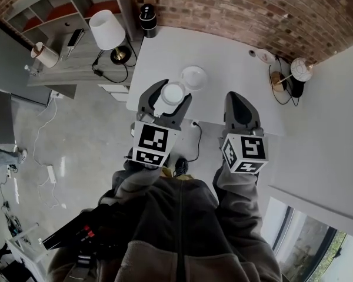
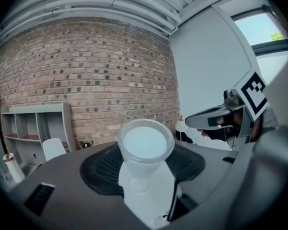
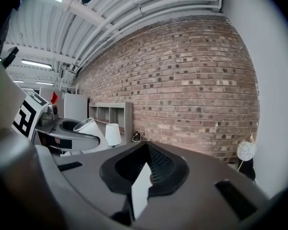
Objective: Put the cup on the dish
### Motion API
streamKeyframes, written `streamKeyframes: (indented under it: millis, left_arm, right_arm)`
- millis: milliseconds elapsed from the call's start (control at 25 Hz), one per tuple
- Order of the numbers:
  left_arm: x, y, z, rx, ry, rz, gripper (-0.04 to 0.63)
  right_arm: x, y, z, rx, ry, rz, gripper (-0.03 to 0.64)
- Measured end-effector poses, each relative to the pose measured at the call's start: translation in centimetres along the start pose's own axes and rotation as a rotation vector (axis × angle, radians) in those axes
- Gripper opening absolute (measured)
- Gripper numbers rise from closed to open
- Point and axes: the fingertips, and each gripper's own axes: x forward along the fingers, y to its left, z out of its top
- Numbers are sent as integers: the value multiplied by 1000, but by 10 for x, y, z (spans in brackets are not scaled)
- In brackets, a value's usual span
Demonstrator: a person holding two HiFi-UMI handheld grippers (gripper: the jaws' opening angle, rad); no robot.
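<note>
My left tongs [image 1: 172,94] are closed around a small translucent white plastic cup [image 1: 173,91], mouth up, gripping it low on its tapered body. It sits just left of centre in the head view, over the near edge of the white bench [image 1: 223,57]. The round white dish [image 1: 193,77] lies just above and to the right of it. I judge the cup is off the surface, though this steep view does not settle its height.

The cup looks light and thin-walled, so I expect it to buckle under a hard squeeze and slip along its taper under a weak one. The stiffer foot, where I have it, seems the right place to hold.

My right tongs [image 1: 240,98] are pressed together and empty, right of centre and well clear of the dish.

Nothing stands between the cup and the dish. A black cylinder [image 1: 147,17] sits at the bench's upper-left corner. A white-shaded lamp [image 1: 106,28] is further left and a white globe lamp [image 1: 300,69] is at the upper right, all well apart from my path.
</note>
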Motion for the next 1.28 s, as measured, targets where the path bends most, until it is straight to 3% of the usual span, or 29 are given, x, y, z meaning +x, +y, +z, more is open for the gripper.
streamKeyframes:
  millis: [840,1280]
  left_arm:
    - [135,-6,-142,-51,202,-191,270]
    - [181,-4,-212,-34,299,-222,270]
  right_arm:
    - [114,-21,-145,125,295,18,0]
    - [148,-31,-202,142,399,19,1]
